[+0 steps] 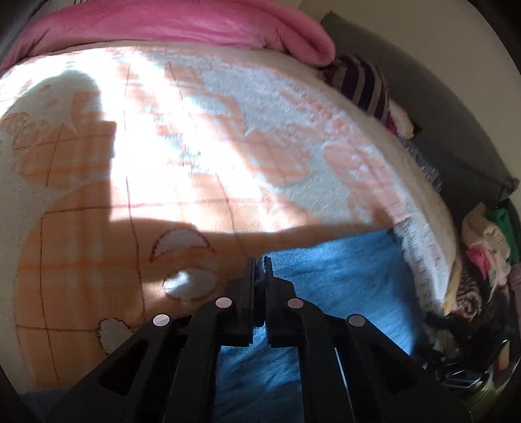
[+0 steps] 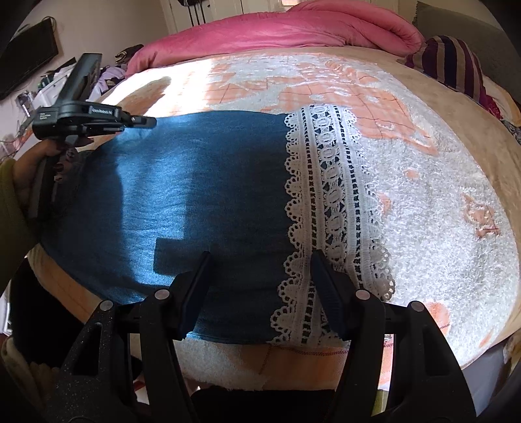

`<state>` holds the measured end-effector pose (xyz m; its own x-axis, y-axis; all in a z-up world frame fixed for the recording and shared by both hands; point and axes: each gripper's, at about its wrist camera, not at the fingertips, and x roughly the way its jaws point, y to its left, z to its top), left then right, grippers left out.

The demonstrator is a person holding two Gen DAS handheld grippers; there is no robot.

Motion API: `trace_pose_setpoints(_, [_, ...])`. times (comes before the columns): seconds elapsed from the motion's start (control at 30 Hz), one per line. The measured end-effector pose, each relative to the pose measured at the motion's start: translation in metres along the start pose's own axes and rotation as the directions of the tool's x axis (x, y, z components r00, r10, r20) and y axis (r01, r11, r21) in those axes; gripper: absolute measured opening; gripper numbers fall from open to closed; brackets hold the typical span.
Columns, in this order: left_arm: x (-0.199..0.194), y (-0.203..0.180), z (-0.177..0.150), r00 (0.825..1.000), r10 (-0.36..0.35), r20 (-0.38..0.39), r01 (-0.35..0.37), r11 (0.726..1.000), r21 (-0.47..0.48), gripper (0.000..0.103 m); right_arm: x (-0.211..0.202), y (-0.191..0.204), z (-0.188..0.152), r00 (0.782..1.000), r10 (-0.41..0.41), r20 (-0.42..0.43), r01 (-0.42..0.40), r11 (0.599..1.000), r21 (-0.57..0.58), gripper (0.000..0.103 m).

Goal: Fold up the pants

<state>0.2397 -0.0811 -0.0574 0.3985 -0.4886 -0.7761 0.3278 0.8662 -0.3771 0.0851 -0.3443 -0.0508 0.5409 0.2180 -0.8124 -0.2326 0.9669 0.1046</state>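
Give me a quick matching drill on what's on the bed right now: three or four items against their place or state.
Things:
1. left gripper
2. right gripper
3. lace hem
4. pink duvet

Places or states:
A. bunched at the far end of the bed
B. jaws apart, over the near edge of the pants
C. shut at the pants' far corner
D. white band along the right end of the blue cloth

Pairs: 1-C, 2-B, 3-D, 4-A
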Motion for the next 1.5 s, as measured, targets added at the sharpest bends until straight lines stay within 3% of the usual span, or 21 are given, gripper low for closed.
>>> trace_pose_setpoints(0.07, [0.009, 0.000, -0.004, 1.000, 0.005, -0.012, -0.005, 1.000, 0.009, 0.005, -0.003, -0.001, 0.006, 1.000, 0.014, -0.023, -0.014, 1.000, -0.001, 0.054])
trace_pose_setpoints(0.27, [0.006, 0.004, -0.002, 1.000, -0.007, -0.002, 0.007, 1.000, 0.003, 0.009, -0.023, -0.049, 0.060, 0.996, -0.020, 0.086, 0.010, 0.992, 0.122, 0.055])
trace_pose_setpoints(0.4, [0.005, 0.005, -0.004, 1.000, -0.005, 0.003, 0.005, 1.000, 0.002, 0.009, 0.009, -0.082, 0.106, 0.998, 0.030, 0.058, -0.041, 0.980, 0.197, 0.055])
trace_pose_setpoints(0.5, [0.005, 0.006, -0.005, 1.000, -0.007, 0.006, 0.007, 1.000, -0.002, 0.010, 0.047, -0.094, 0.124, 0.994, 0.112, -0.011, -0.106, 0.967, 0.233, 0.053])
trace_pose_setpoints(0.6, [0.005, 0.005, -0.006, 1.000, -0.003, 0.009, 0.003, 1.000, 0.007, 0.011, 0.081, -0.097, 0.119, 0.981, 0.176, -0.084, -0.148, 0.953, 0.266, 0.038])
trace_pose_setpoints(0.7, [0.004, 0.003, -0.008, 1.000, 0.007, 0.014, -0.007, 1.000, 0.023, 0.012, 0.073, -0.089, 0.112, 0.969, 0.244, -0.048, -0.225, 0.943, 0.247, 0.015])
trace_pose_setpoints(0.83, [0.004, 0.002, -0.008, 0.999, 0.034, 0.024, -0.035, 0.999, 0.041, 0.017, 0.046, -0.087, 0.115, 0.978, 0.198, 0.059, -0.206, 0.960, 0.189, 0.013])
trace_pose_setpoints(0.9, [0.006, 0.000, -0.007, 0.999, 0.037, 0.024, -0.038, 0.998, 0.045, 0.019, 0.045, -0.087, 0.118, 0.986, 0.155, 0.062, -0.163, 0.972, 0.168, 0.013])
trace_pose_setpoints(1.0, [0.007, -0.003, -0.008, 0.998, 0.058, 0.026, -0.059, 0.996, 0.061, 0.020, 0.066, -0.083, 0.118, 0.997, 0.076, -0.014, -0.074, 0.990, 0.121, 0.017])
trace_pose_setpoints(1.13, [0.009, -0.003, -0.009, 0.997, 0.069, 0.027, -0.071, 0.995, 0.066, 0.021, 0.073, -0.085, 0.116, 0.998, 0.059, -0.031, -0.055, 0.990, 0.130, 0.022])
trace_pose_setpoints(1.2, [0.003, -0.005, -0.009, 0.997, 0.072, 0.037, -0.074, 0.995, 0.072, 0.026, 0.060, -0.087, 0.116, 0.999, 0.050, -0.001, -0.050, 0.988, 0.147, 0.044])
trace_pose_setpoints(1.27, [-0.011, -0.007, -0.012, 0.996, 0.066, 0.065, -0.071, 0.995, 0.068, 0.040, 0.034, -0.095, 0.107, 0.997, 0.053, 0.064, -0.064, 0.982, 0.180, 0.054])
trace_pose_setpoints(1.4, [-0.045, -0.016, -0.023, 0.989, 0.082, 0.123, -0.093, 0.992, 0.081, 0.048, -0.020, -0.108, 0.071, 0.979, 0.081, 0.185, -0.133, 0.948, 0.289, 0.059])
trace_pose_setpoints(1.5, [-0.067, -0.027, -0.045, 0.982, 0.120, 0.145, -0.137, 0.984, 0.113, 0.052, -0.042, -0.105, 0.035, 0.977, 0.092, 0.195, -0.152, 0.933, 0.325, 0.059])
